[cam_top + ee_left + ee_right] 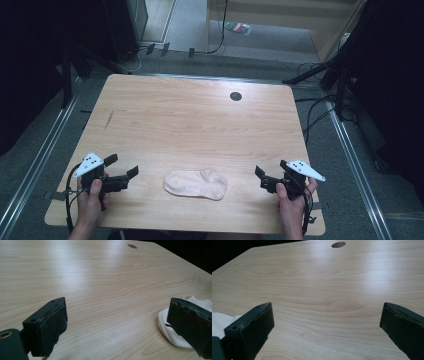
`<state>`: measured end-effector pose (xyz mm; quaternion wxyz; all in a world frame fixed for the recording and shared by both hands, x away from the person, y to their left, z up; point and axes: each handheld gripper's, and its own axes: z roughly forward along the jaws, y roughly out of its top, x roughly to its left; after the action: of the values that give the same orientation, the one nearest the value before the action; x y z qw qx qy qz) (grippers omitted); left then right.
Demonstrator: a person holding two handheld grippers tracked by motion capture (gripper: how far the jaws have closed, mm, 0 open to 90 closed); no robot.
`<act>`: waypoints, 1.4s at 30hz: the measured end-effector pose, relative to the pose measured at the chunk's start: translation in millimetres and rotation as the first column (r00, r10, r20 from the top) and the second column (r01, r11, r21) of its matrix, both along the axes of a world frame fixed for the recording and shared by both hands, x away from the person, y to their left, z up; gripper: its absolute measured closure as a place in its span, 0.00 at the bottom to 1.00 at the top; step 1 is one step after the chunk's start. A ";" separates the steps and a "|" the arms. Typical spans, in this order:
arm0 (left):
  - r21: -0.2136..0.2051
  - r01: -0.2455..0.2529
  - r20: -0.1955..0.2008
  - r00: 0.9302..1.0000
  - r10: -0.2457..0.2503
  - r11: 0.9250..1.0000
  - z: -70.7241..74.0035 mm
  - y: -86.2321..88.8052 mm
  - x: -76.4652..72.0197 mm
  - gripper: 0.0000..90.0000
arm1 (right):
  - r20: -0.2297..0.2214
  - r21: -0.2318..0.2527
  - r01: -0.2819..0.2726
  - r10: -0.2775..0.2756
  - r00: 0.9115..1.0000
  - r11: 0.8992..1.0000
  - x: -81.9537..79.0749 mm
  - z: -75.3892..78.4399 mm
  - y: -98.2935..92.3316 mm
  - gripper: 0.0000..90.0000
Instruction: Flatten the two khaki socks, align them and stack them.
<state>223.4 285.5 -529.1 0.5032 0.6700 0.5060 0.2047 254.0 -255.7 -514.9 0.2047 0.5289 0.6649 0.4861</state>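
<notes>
We noted a soft, pale, flattened sock on the smooth wood-grain table, lying between left gripper and right gripper, both jaws wide, empty, apart from it.

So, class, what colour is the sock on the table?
Pale pink sock; the high view shows it best.

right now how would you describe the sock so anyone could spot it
Start at the wooden table and go to its near edge. Midway between the left gripper and the right gripper lies the sock, flat, touching neither. It is the only soft, pale pink thing there.
</notes>
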 end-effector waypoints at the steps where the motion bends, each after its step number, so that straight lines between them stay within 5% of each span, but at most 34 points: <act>1: -0.002 -0.011 -0.004 1.000 0.011 1.000 -0.5 3.5 0.5 0.04 | 0.003 -0.001 0.005 -0.005 1.000 1.000 0.7 -1.0 -3.3 0.00; 11: 0.023 -0.085 -0.007 0.996 0.086 0.996 -4.5 33.2 1.6 0.04 | -0.013 -0.010 0.061 -0.061 0.998 0.998 1.4 -6.7 -31.9 0.00; 18: 0.063 -0.160 -0.007 0.987 0.160 0.985 -7.6 57.0 -1.9 0.06 | -0.007 -0.005 0.095 -0.095 0.995 0.995 -4.6 -10.7 -57.9 0.00; 23: 0.045 -0.180 -0.022 0.983 0.181 0.983 -10.5 67.4 -5.1 0.06 | -0.010 0.004 0.083 -0.083 0.996 0.997 -5.0 -14.0 -62.8 0.00; 27: 0.084 -0.168 -0.037 0.984 0.172 0.982 -13.5 71.1 -6.7 0.06 | -0.023 -0.031 0.060 -0.061 0.998 0.998 -8.7 -18.2 -63.7 0.00; 31: 0.049 -0.190 -0.058 0.980 0.192 0.981 -17.3 78.3 -7.5 0.06 | -0.026 -0.037 0.055 -0.056 0.998 0.998 -15.2 -19.5 -70.0 0.00; 36: 0.031 -0.174 -0.072 0.982 0.176 0.984 -19.1 82.9 -15.3 0.06 | -0.062 -0.048 0.074 -0.077 0.995 0.996 -27.4 -27.6 -83.9 0.00; 42: 0.002 -0.184 -0.058 0.981 0.184 0.983 -20.0 84.3 -17.5 0.06 | -0.053 0.022 0.110 -0.109 0.993 0.994 -31.8 -28.8 -91.1 0.00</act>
<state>205.9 369.8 -549.1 0.4686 0.6252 0.5803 0.2299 222.1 -346.8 -543.6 0.2070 0.5796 0.6338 0.4686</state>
